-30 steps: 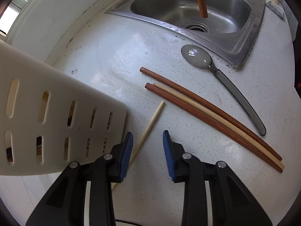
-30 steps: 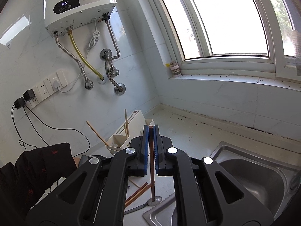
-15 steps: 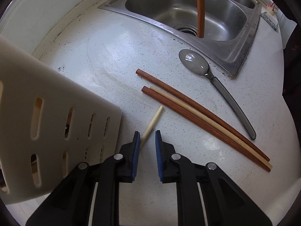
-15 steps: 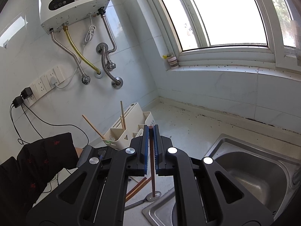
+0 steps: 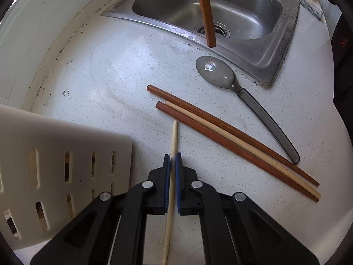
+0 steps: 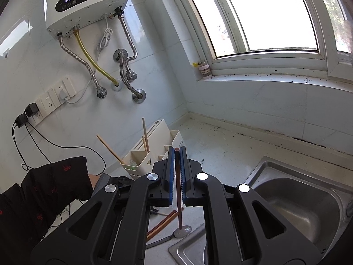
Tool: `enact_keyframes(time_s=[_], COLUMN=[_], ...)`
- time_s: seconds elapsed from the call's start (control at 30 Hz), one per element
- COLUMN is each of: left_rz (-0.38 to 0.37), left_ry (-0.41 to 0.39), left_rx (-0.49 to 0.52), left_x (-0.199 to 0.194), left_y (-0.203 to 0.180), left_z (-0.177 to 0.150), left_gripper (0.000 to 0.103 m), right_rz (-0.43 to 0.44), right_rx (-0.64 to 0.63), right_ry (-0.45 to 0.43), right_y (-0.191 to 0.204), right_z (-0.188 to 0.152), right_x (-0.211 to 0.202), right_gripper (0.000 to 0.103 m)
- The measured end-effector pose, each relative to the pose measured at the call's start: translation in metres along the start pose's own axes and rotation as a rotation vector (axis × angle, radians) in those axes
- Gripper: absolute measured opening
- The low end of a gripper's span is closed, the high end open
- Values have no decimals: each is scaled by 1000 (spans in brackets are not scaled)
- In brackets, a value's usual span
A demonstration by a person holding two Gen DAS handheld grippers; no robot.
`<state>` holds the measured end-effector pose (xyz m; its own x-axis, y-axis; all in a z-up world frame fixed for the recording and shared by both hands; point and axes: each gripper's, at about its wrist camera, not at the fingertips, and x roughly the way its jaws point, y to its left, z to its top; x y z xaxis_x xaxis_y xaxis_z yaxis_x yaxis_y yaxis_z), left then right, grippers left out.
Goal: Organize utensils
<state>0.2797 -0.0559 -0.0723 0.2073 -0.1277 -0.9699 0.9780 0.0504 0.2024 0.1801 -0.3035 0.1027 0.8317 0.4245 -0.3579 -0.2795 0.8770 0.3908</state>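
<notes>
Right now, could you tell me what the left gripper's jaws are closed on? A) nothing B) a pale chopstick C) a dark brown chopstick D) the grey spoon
B: in the left wrist view the left gripper has its jaws shut on the pale chopstick, while the grey spoon lies apart on the counter.

sink (image 5: pixel 284 35) – steel | water heater (image 6: pixel 83 2) – wall | window (image 6: pixel 264 15) | sockets (image 6: pixel 55 97)
</notes>
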Motion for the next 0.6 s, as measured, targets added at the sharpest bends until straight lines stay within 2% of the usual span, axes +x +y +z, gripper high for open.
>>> enact_keyframes(time_s=[0.17, 0.33, 0.43, 0.53, 0.6], left_rz=[40, 100, 131, 142, 156], left_ry=[3, -58, -128, -261, -336], left_rx=[-7, -70, -141, -261, -304], left_x=[-4, -35, -60, -93, -112], left_y=[-19, -30, -33, -32, -35], left_z=[-1, -12, -16, -22, -24], left_gripper=[4, 4, 4, 4, 4], right_rz=[10, 30, 44, 61, 75], right_rx=[1, -11, -26, -40, -53], right_ry=[-6, -16, -26, -32, -35], right_y=[1, 5, 12, 18, 24], right_z=[2, 6, 10, 14, 18], right_x=[-1, -5, -6, -6, -6], right_gripper=[5, 5, 5, 5, 5])
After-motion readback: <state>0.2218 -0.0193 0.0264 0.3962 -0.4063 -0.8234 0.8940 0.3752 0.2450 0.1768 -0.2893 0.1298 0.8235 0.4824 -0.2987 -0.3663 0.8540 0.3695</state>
